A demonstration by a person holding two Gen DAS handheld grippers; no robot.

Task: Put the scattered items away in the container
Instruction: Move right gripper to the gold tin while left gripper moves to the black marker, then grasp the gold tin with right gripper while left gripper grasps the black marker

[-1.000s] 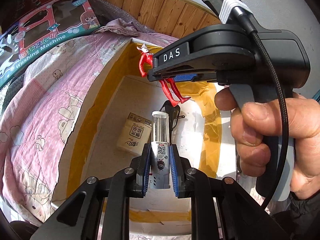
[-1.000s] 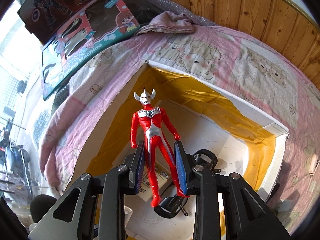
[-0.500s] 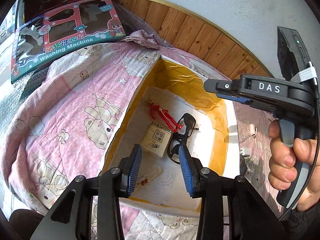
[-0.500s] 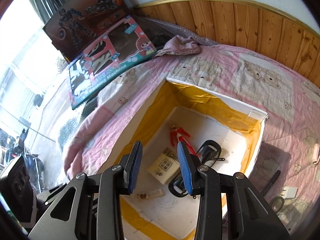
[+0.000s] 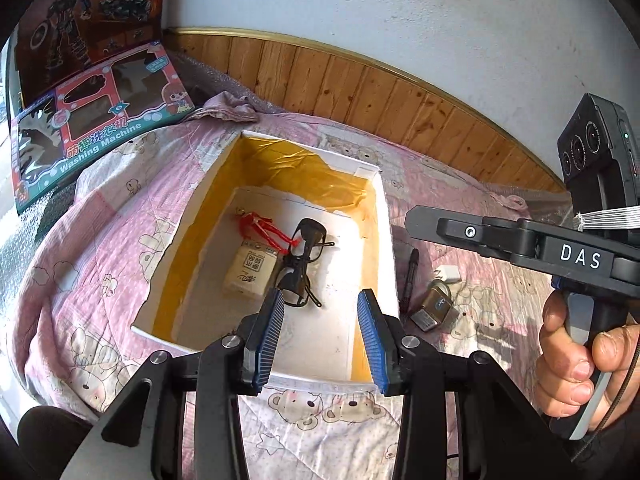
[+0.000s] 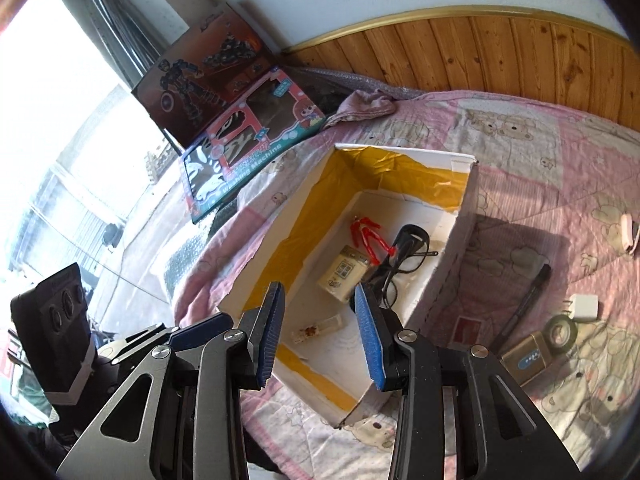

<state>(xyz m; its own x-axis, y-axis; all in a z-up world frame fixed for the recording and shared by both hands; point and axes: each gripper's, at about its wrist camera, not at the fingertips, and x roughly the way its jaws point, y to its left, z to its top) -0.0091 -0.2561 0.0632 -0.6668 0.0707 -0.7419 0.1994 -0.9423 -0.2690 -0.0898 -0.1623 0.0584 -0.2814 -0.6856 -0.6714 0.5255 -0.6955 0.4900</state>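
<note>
Since half second ago both claws pulled farther up from box (image 5: 386, 216); figure (image 5: 262, 226), glasses (image 5: 304, 264), packet (image 5: 250, 272) lie inside. Left claw (image 5: 320, 340) wide, empty; right claw (image 6: 320, 340) wide, empty. Next: swing right toward pen (image 6: 524, 304), lock (image 6: 528, 356), plug (image 6: 584, 307) on bed; approach low, straddle one item. Right view alone shows tube (image 6: 318, 328) in box and tape roll (image 6: 562, 330).

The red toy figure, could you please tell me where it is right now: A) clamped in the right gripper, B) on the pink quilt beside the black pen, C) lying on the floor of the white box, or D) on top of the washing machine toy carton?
C: the red toy figure lies on the floor of the white box, its legs by the black glasses, and both grippers are open and empty.
</note>
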